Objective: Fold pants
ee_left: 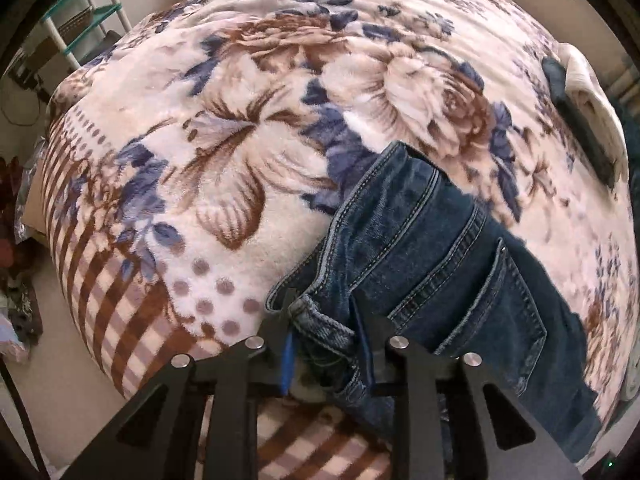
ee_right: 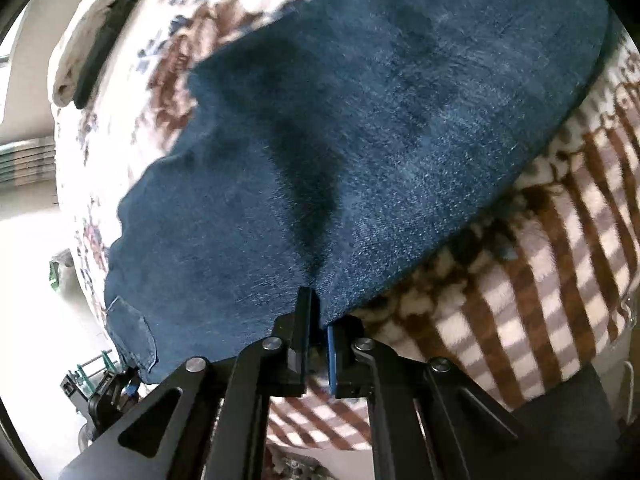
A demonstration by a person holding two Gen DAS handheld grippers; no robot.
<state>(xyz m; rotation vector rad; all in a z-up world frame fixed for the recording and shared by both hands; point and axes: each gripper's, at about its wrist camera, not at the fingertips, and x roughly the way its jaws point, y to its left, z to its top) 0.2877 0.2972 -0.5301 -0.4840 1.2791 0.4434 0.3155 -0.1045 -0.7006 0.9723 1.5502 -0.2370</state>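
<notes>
Pants (ee_left: 432,248) are spread near the bed's (ee_left: 240,128) near edge, with lots of open blanket left on the far side. Waistband is pinched by the left tool (ee_left: 328,320); leg fabric is clamped in the right tool (ee_right: 320,320).

The flowered blanket (ee_left: 248,128) lies bare over most of the bed, left of and beyond the jeans (ee_left: 432,248), so a gripper has free passage there. Near the far right edge a folded cream and dark pile (ee_left: 580,104) takes up a strip of the bed. Off the bed's far left corner stands a white rack with green shelves (ee_left: 86,16), closing that side.
</notes>
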